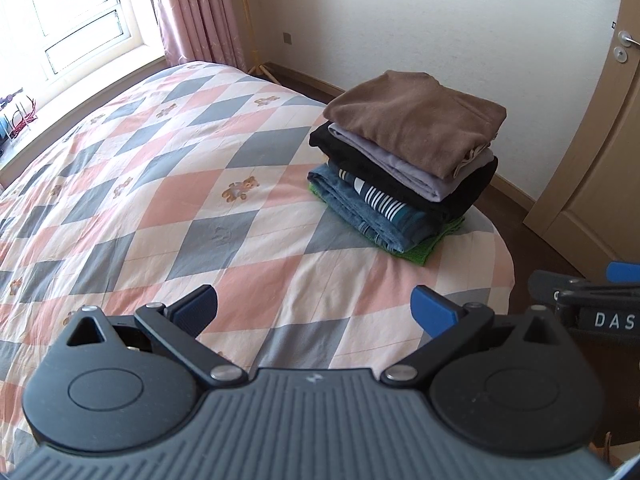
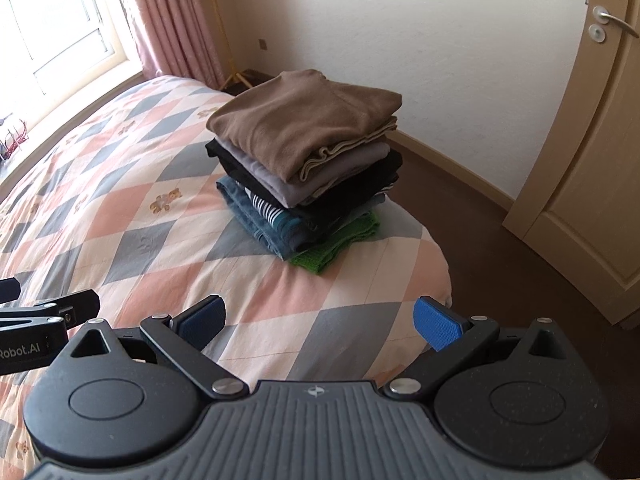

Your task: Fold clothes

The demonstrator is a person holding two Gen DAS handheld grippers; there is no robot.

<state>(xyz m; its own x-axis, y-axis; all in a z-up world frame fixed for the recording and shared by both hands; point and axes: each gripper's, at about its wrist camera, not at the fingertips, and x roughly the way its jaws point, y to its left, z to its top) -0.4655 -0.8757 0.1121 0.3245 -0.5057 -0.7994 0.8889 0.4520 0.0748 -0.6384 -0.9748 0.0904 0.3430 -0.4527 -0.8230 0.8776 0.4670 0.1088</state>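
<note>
Six folded garments are seen stacked in a neat pile (image 1: 404, 168) near the corner of the bed (image 1: 160, 200), brown on top, green at the bottom. Both the left tongs (image 1: 315, 312) and the right tongs (image 2: 319, 322) are held wide open, empty, above the diamond-patterned quilt. A pink curtain (image 1: 200, 8), window and wooden door (image 2: 580, 160) are visible.

The bed (image 1: 160, 200) is covered by a quilt (image 2: 120, 208) patterned in pink, grey and cream diamonds, with small teddy bear motifs printed on some cream diamonds. A stack of folded clothes (image 1: 408, 160) is placed near the rounded corner of the bed. The stack is seated directly on the quilt by its lowest item, a green knitted garment (image 2: 340, 244). The remaining quilt surface is seen lying flat.
</note>
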